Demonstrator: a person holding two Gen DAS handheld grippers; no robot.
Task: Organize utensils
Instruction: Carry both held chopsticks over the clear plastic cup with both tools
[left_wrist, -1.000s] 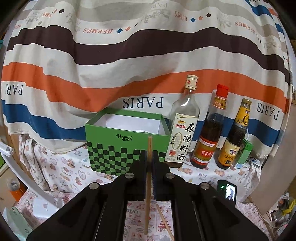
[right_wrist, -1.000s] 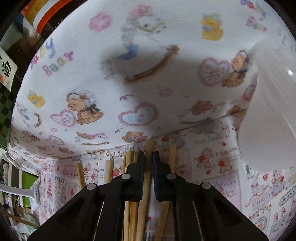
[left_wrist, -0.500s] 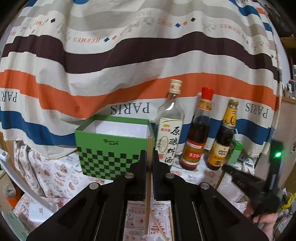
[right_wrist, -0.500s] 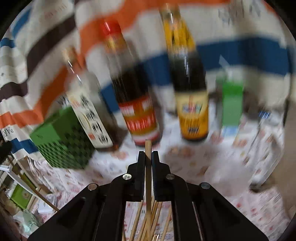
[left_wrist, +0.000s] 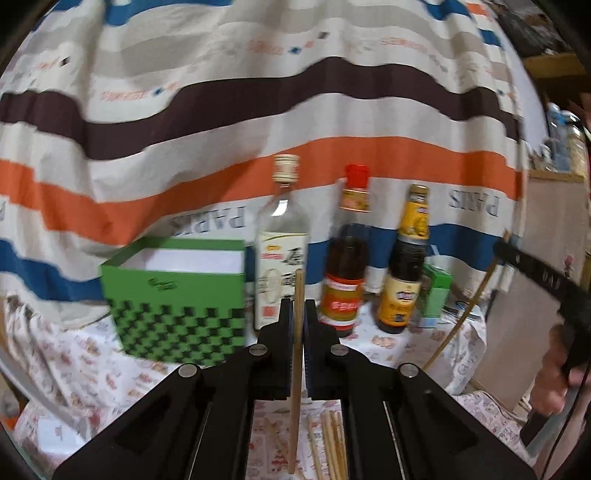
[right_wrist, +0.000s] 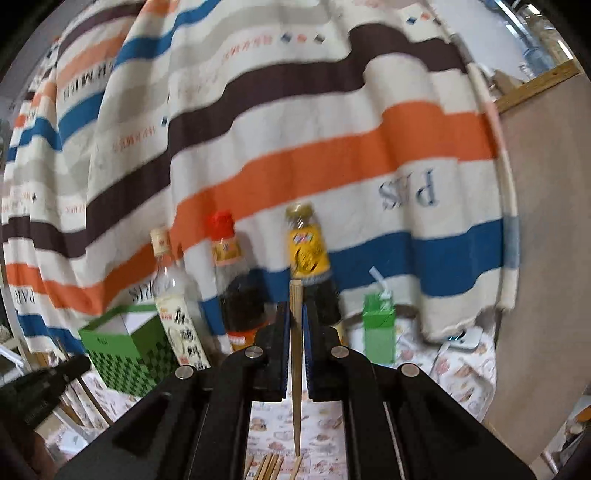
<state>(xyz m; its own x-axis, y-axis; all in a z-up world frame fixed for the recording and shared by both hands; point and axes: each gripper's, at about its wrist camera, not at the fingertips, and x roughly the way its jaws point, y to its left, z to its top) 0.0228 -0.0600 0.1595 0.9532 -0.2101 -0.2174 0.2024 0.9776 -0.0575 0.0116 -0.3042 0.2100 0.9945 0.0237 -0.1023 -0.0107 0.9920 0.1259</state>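
Note:
My left gripper (left_wrist: 297, 306) is shut on a wooden chopstick (left_wrist: 297, 369) that stands upright between its pads, tip down. It faces the green checkered box (left_wrist: 181, 295), which is open at the top and lies ahead to the left. Several loose chopsticks (left_wrist: 332, 443) lie on the cloth below. My right gripper (right_wrist: 293, 310) is shut on another upright chopstick (right_wrist: 295, 369), raised above a bundle of chopsticks (right_wrist: 269, 467) on the table. The same green box (right_wrist: 125, 343) appears at the lower left of the right wrist view. The right gripper (left_wrist: 532, 269) also shows at the right edge of the left wrist view, its chopstick hanging below.
Three sauce bottles stand in a row right of the box: a clear one (left_wrist: 280, 258), a red-capped one (left_wrist: 347, 273) and a yellow-labelled one (left_wrist: 406, 273). A small green carton (right_wrist: 378, 332) stands further right. A striped cloth hangs behind. A board (right_wrist: 546, 258) closes the right side.
My right gripper rose from the table with one chopstick and turned up to face the bottles. My left gripper drifted right, so the box and bottles slid left in its view.

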